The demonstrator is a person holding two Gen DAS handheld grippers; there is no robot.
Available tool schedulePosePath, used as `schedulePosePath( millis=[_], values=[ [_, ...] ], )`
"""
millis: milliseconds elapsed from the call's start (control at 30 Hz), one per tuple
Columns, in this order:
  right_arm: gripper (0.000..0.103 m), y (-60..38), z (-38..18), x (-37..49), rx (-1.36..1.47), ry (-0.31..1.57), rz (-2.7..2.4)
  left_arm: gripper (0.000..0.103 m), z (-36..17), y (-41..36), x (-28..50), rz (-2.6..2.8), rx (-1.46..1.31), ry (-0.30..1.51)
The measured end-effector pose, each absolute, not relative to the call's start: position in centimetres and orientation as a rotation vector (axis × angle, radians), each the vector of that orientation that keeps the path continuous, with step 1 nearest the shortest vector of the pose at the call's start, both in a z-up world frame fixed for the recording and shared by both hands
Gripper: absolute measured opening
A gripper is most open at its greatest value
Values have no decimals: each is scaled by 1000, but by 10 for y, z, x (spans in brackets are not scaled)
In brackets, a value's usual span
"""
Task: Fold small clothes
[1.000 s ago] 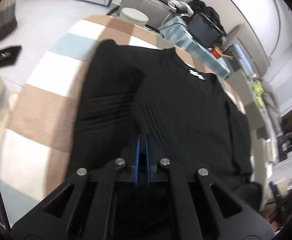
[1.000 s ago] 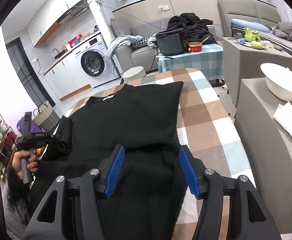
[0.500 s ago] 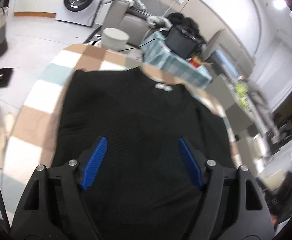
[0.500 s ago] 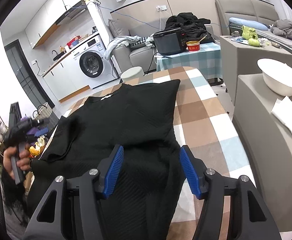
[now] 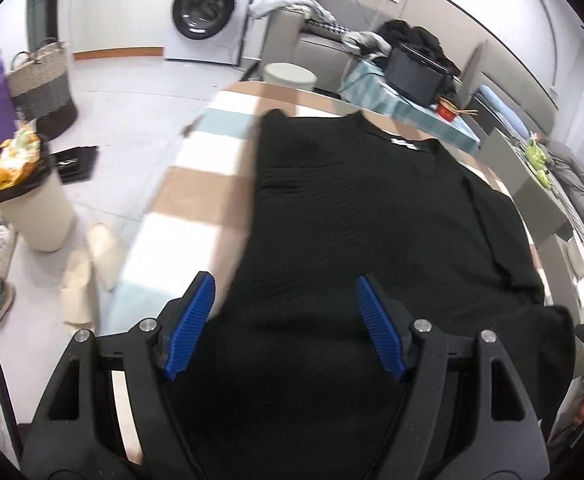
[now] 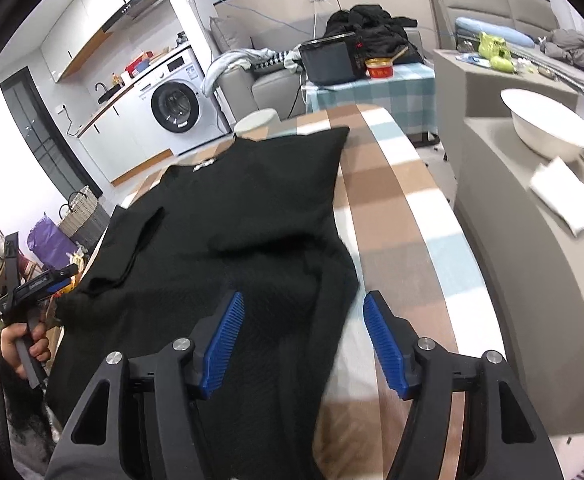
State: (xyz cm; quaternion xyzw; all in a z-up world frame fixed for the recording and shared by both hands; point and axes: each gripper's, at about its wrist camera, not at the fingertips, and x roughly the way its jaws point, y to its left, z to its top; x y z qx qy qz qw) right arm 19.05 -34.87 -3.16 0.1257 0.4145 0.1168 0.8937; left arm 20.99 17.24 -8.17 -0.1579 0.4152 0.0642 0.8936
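Garment: the black sweater (image 5: 372, 216) is lying flat on the checked surface (image 6: 396, 200), collar and white label at the far end, hem hanging off the near edge toward you.
Fold state: judging from the overlapping layers, both sides are already lying turned in over the body; the lengthwise fold is looking like the step you are facing.
Step advice: you are wanting to pinch only the hem layers, one claw toward each side, and carry them evenly toward the collar so the edges are meeting square.
Risk: the knit is looking thick and limp, so a one-sided lift is likely dragging the tucked sleeve (image 6: 140, 236) out of place.
Left claw (image 5: 284, 328): it is hovering over the lower part of the sweater with its blue pads spread wide, gripping nothing.
Right claw (image 6: 304, 344): it is hanging over the sweater's right edge, pads likewise wide apart and empty; one pad is sitting above cloth, the other above the surface.
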Motion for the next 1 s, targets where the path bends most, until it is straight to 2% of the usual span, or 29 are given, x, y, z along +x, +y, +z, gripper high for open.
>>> schedulePosePath(
  millis=[233, 333, 367, 400, 433, 500, 600, 767, 867, 1000],
  values=[
    [68, -354, -58, 146, 290, 937, 240, 79, -86, 205, 132, 172, -357, 866],
    [67, -352, -73, 139, 348, 943, 242, 79, -95, 209, 110, 188, -366, 880],
    [63, -349, -77, 139, 355, 945, 244, 79, -99, 210, 104, 190, -370, 889],
    [47, -347, -80, 138, 355, 944, 248, 79, -101, 210, 100, 197, -369, 892],
    [37, -342, -82, 140, 355, 943, 270, 79, -104, 210, 96, 203, -362, 896],
    [4, -338, -82, 145, 369, 948, 314, 79, -106, 208, 91, 214, -340, 896],
    [4, -345, -65, 148, 327, 882, 279, 79, -108, 202, 88, 227, -312, 900],
    [5, -366, -68, 156, 400, 928, 221, 79, -112, 193, 86, 193, -316, 921],
    [13, -359, -70, 154, 382, 937, 261, 79, -116, 188, 89, 169, -311, 938],
    [34, -358, -72, 152, 406, 935, 264, 79, -119, 183, 96, 154, -303, 952]
  ],
)
